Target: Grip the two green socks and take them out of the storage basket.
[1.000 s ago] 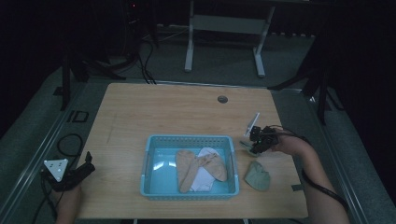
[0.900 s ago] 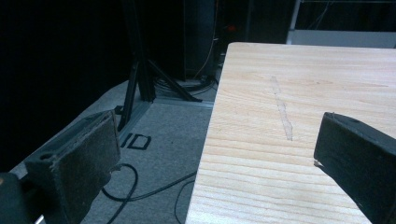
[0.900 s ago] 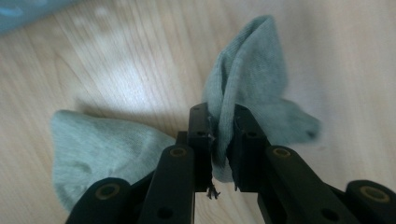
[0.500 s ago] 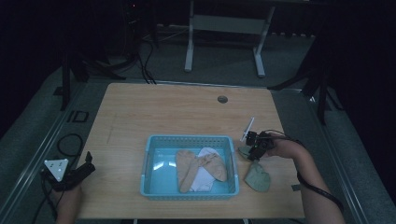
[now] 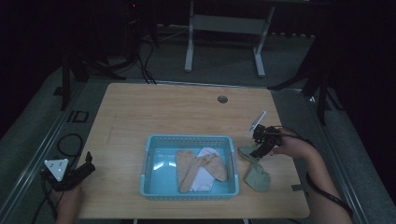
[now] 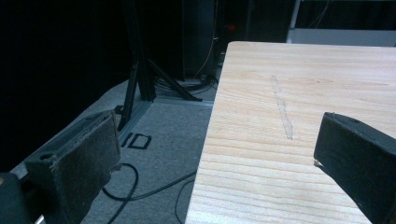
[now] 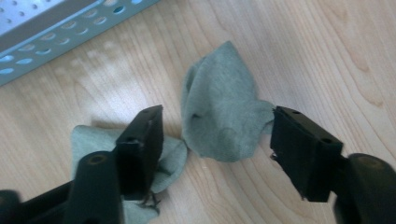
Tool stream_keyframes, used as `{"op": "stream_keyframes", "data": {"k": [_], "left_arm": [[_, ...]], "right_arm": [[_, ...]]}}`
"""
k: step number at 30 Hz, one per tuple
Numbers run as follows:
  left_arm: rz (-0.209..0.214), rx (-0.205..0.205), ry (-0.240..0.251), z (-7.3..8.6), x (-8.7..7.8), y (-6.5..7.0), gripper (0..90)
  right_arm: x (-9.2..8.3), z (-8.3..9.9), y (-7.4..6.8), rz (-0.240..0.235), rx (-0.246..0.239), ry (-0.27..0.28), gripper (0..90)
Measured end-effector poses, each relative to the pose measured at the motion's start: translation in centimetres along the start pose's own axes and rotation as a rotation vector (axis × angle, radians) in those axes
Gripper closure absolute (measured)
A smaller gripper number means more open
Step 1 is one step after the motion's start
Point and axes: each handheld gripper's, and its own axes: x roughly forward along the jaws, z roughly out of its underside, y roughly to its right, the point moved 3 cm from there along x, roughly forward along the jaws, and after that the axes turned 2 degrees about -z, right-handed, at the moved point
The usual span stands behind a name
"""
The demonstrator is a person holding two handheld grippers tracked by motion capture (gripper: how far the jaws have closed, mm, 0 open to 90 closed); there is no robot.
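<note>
R fingers (image 7: 217,154) just opened, released, hovering over 2 grey-green socks (image 7: 219,116) lying loose on tabletop (image 5: 154,112), just R of blue basket (image 5: 152,161). L fingers (image 6: 215,163) apart, empty, at tabletop's L edge.

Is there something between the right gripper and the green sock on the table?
Nothing visible. The right gripper, its jaws just opened, hangs over the green sock on the bare table, beside the blue basket.
</note>
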Motion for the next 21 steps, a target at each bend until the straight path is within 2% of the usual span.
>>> {"op": "stream_keyframes", "data": {"k": [2,5,7,8,13,17,19,21], "left_arm": [[0.0,-0.002,0.0,0.0,0.0,0.0,0.4],[0.001,-0.002,-0.001,0.0,0.0,0.0,0.4],[0.0,-0.002,-0.001,0.0,0.0,0.0,0.4],[0.0,-0.002,-0.001,0.0,0.0,0.0,0.4],[0.001,-0.005,-0.001,0.0,0.0,0.0,0.4],[0.002,-0.005,-0.001,0.0,0.0,0.0,0.4],[0.003,-0.006,-0.002,0.0,0.0,-0.1,0.4],[0.003,-0.007,-0.002,0.0,0.0,-0.1,0.4]], "right_arm": [[-0.1,0.3,0.3,0.0,0.031,0.028,27.0],[-0.2,0.8,0.8,-0.009,0.101,0.093,19.8],[-0.3,1.3,1.1,-0.014,0.125,0.133,13.3],[-0.4,1.6,1.2,-0.013,0.135,0.152,13.3],[-0.6,3.2,2.0,0.054,0.213,0.255,10.6],[-0.9,4.8,3.0,0.138,0.309,0.366,10.6],[-0.9,5.6,3.4,0.152,0.349,0.391,10.6],[-0.7,6.4,3.6,0.19,0.39,0.396,10.7]]}}
